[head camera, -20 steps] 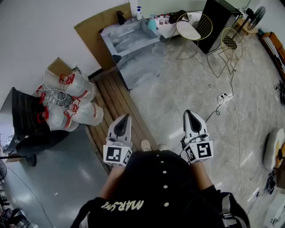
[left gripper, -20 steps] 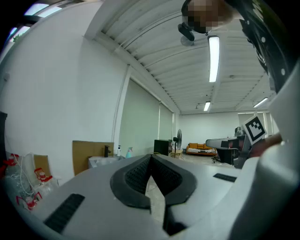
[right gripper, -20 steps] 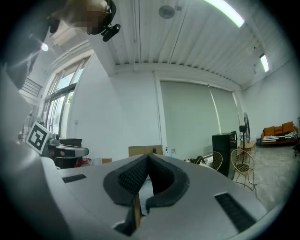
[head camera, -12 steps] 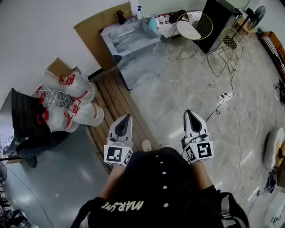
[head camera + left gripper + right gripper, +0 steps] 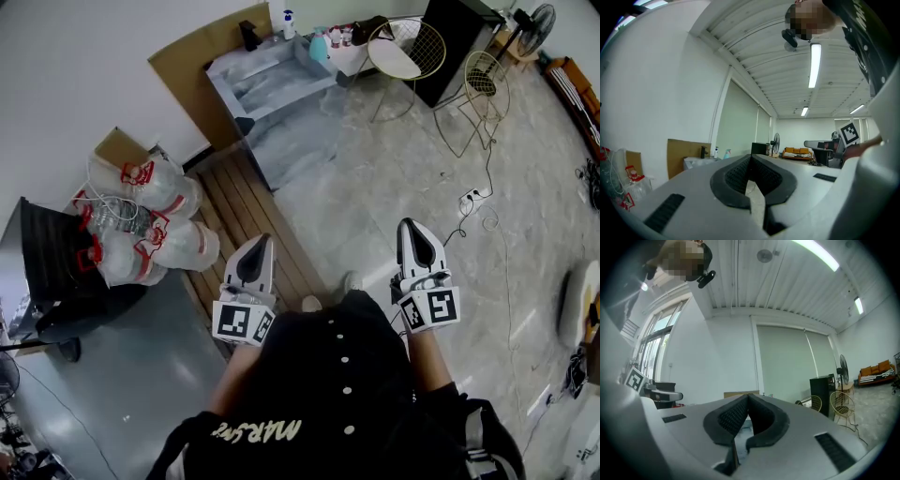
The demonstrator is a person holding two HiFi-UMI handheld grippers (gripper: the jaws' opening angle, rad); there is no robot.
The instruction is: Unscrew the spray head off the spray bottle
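Far off at the top of the head view stands a marble table (image 5: 267, 80) with small bottles along its back edge, among them a teal bottle (image 5: 320, 47) and a white one (image 5: 288, 22); I cannot tell from here which has the spray head. Both grippers are held level in front of the person's body, far from the table. The left gripper (image 5: 260, 242) is shut and empty, its black pads (image 5: 736, 176) meeting. The right gripper (image 5: 410, 225) is shut and empty too, its pads (image 5: 733, 416) together. The left gripper view also shows the table (image 5: 696, 161) and the teal bottle (image 5: 727, 153), small and distant.
Large water jugs (image 5: 141, 220) lie at the left beside wooden planks (image 5: 248, 211). Two wire chairs (image 5: 412, 52) (image 5: 487, 80) and a black cabinet (image 5: 459, 37) stand right of the table. A power strip with cable (image 5: 472, 202) lies on the marble floor. Cardboard (image 5: 197, 61) leans on the wall.
The view has shifted a little as the person moves toward the table. The right gripper sits slightly higher and further right in the picture. Both grippers stay shut.
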